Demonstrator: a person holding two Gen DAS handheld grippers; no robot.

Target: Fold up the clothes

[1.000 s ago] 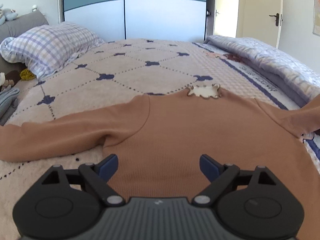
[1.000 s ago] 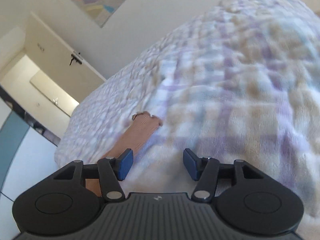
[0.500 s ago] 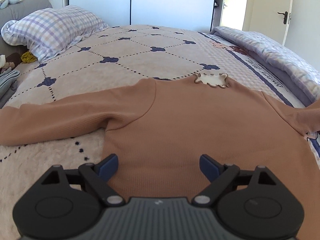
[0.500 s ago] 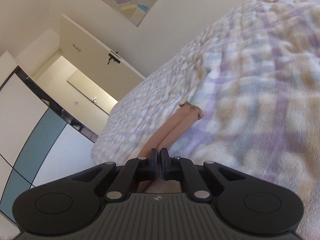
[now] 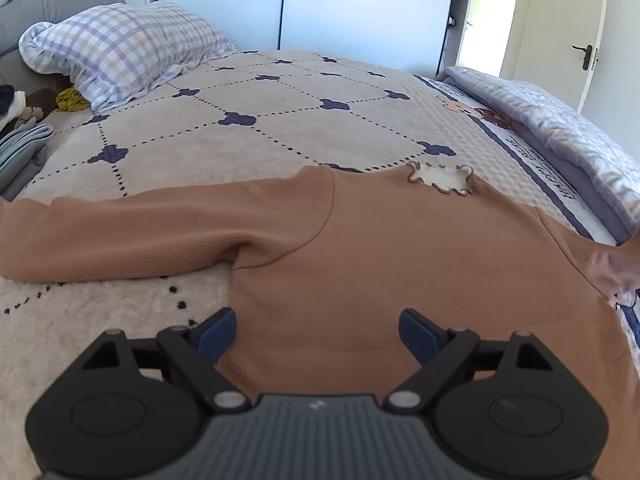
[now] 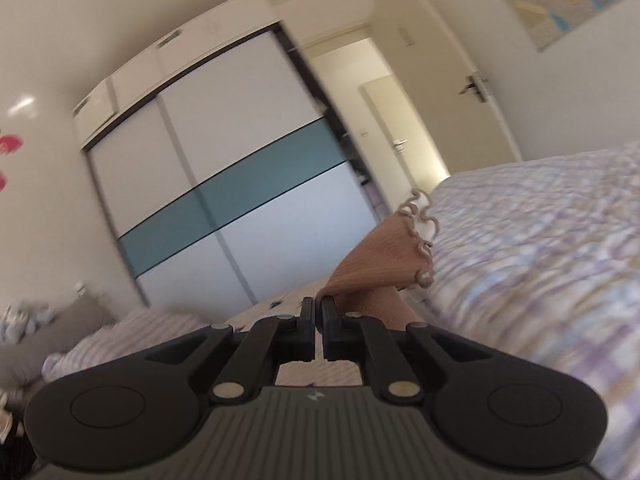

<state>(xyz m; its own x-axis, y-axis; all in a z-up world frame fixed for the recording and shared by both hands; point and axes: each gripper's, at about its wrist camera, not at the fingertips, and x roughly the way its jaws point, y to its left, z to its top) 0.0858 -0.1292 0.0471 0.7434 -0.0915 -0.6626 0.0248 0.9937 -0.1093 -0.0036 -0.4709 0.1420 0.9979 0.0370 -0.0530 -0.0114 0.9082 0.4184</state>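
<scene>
The sweater (image 5: 360, 264) lies on the bed (image 5: 280, 120), the pillow (image 5: 120, 52) behind left, the wardrobe (image 5: 304, 4) beyond.

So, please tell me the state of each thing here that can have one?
Brown sweater: spread flat on the bed, not yet folded.
Sweater's right sleeve: lifted, frilled cuff in the air.
Right gripper: shut on the sleeve.
Left gripper: open, holding nothing, over the sweater's body.
Room door: open.
Wardrobe doors: closed.
</scene>
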